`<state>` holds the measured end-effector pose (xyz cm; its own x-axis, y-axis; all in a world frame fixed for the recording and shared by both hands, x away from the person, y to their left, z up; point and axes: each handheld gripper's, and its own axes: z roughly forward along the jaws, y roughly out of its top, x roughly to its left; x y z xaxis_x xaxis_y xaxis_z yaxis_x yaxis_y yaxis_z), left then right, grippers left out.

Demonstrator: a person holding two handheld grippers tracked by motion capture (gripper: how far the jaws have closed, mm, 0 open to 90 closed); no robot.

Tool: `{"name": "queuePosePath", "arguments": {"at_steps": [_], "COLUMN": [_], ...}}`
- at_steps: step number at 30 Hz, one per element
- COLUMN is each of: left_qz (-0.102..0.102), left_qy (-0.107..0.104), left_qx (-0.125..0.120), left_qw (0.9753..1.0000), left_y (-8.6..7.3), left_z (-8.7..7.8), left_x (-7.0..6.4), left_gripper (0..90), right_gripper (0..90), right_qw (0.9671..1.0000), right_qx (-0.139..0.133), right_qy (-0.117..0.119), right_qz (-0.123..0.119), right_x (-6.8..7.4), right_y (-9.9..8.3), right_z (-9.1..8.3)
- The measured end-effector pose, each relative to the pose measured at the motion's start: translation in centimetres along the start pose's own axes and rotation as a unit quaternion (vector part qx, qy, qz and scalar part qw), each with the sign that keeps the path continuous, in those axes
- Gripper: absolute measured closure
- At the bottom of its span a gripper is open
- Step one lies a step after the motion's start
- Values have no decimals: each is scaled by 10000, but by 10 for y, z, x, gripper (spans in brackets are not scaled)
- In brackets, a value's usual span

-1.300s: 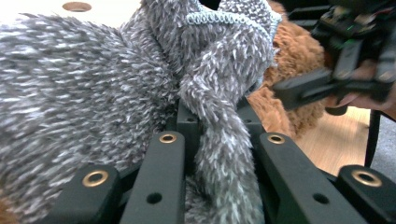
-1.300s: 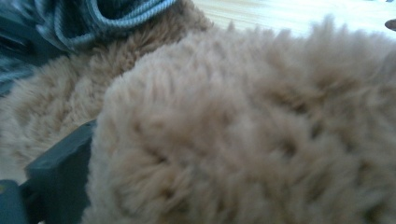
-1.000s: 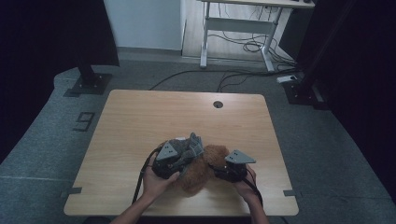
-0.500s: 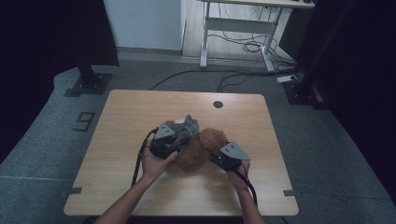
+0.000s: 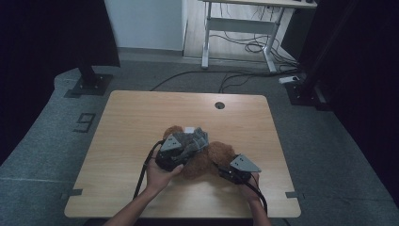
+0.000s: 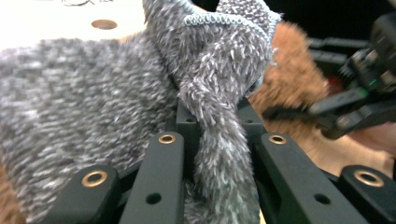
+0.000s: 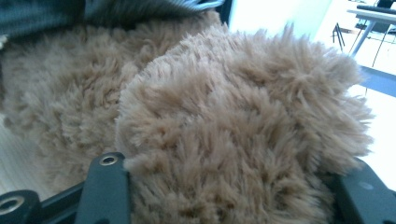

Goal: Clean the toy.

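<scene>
Toy: the brown fluffy plush bear [image 5: 207, 160] lies on the light wooden table [image 5: 136, 117], near your edge and a little right of centre, between your two hands.
Garment: the grey flecked knitted sweater [image 5: 192, 139] sits on the bear's upper part, bunched under your left gripper [image 5: 181, 149].
Left fingers: in the left gripper view they are pinching a twisted fold of the grey knit [image 6: 219, 140], which runs down between them.
Right fingers: your right gripper [image 5: 229, 170] has its fingers [image 7: 106, 186] set on either side of a rounded brown plush part [image 7: 243, 140]; it looks gripped, though the actual contact is hidden under the fur.
Risk, slip: the fold in the left fingers is narrow and fuzzy, so I judge a hard pull could slide it free.
Risk, drag: if the right hold is only on fur, the whole bear may follow the sweater across the table instead of staying put.
Risk, stretch: pulling at an angle could snag the knit on a limb and strain its edge.
High view: it gives you the layout on the table and both hands.
Gripper views: they show what each pair of fingers has, which your hands hide from above.
</scene>
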<state>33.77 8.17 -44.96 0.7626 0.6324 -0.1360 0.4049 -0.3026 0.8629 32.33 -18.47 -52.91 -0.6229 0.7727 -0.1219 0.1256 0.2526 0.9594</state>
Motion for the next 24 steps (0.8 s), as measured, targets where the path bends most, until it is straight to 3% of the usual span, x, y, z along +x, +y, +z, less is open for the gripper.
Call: {"name": "queuePosePath", "arguments": {"at_steps": [6,8,11,15,20,24], "left_qz": [323,407,483,343,356,57], "left_qy": [-250,-337,-375,-446,-159,-195], "left_qx": [-2,223,665,671,695,681], "left_qw": [9992,9984,9959,9962,9968,9975], "left_y": [42,53,53,43,33,23], "left_z": [25,46,75,83,68,54], "left_x": [-34,-46,-54,-50,-37,-17], "left_gripper": [769,768,767,768,771,773], "right_gripper": [412,407,397,379,375,372], "right_qw": [9999,9999,9999,10000,10000,9999], "right_qx": [-66,-92,-84,2,78,106], "right_qy": [-66,-69,-48,-25,12,62], "right_qz": [-56,-50,-50,-36,-4,27], "right_x": [5,5,5,2,1,0], "right_y": [-2,-4,-5,-9,-8,-8], "right_z": [-3,-4,-7,-9,-9,-11]}}
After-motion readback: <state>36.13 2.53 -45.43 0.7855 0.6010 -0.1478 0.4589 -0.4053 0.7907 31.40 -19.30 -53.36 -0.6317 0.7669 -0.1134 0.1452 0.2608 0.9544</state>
